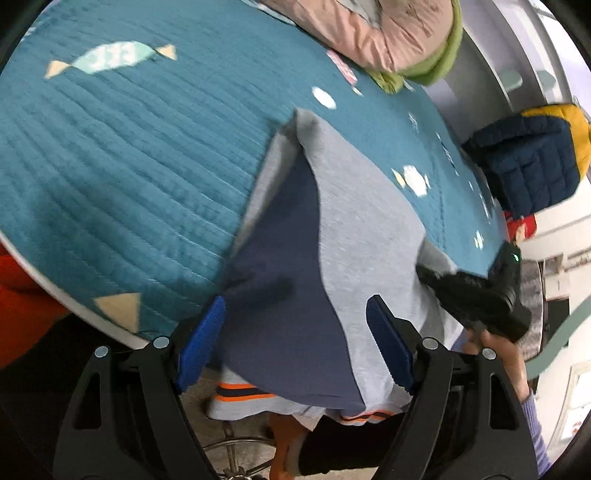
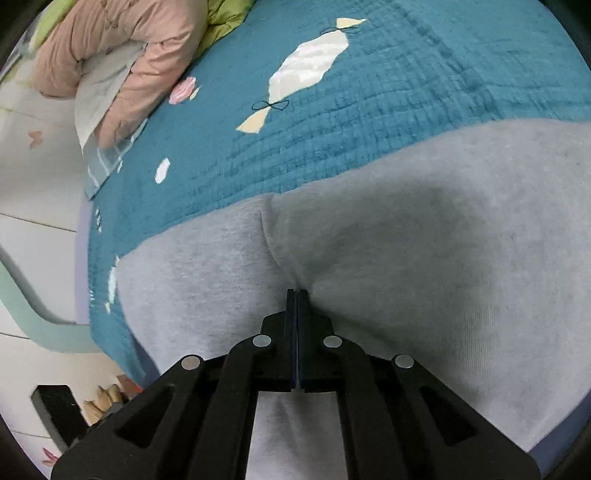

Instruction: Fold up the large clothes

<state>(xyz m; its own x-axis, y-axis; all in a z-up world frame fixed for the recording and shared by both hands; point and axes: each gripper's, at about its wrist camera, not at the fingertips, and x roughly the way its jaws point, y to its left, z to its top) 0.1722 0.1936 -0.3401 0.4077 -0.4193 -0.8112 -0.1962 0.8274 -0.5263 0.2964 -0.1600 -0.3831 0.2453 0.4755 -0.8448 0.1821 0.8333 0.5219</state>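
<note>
A grey sweatshirt [image 1: 362, 221] with a navy panel [image 1: 284, 280] and orange-striped hem lies partly on a teal quilted bed cover [image 1: 129, 147] and hangs over its near edge. My left gripper [image 1: 295, 332] is open, its blue pads on either side of the navy panel, which hangs between them. My right gripper [image 2: 297, 295] is shut on a pinch of the grey sweatshirt [image 2: 406, 240], which puckers at the fingertips. The right gripper also shows in the left wrist view [image 1: 476, 291] at the garment's right edge.
A pink and green rolled duvet [image 1: 388, 33] lies at the far end of the bed; it also shows in the right wrist view [image 2: 122, 55]. A navy and yellow padded jacket [image 1: 532, 158] sits beside the bed. Something red [image 1: 22, 306] is at left below the bed edge.
</note>
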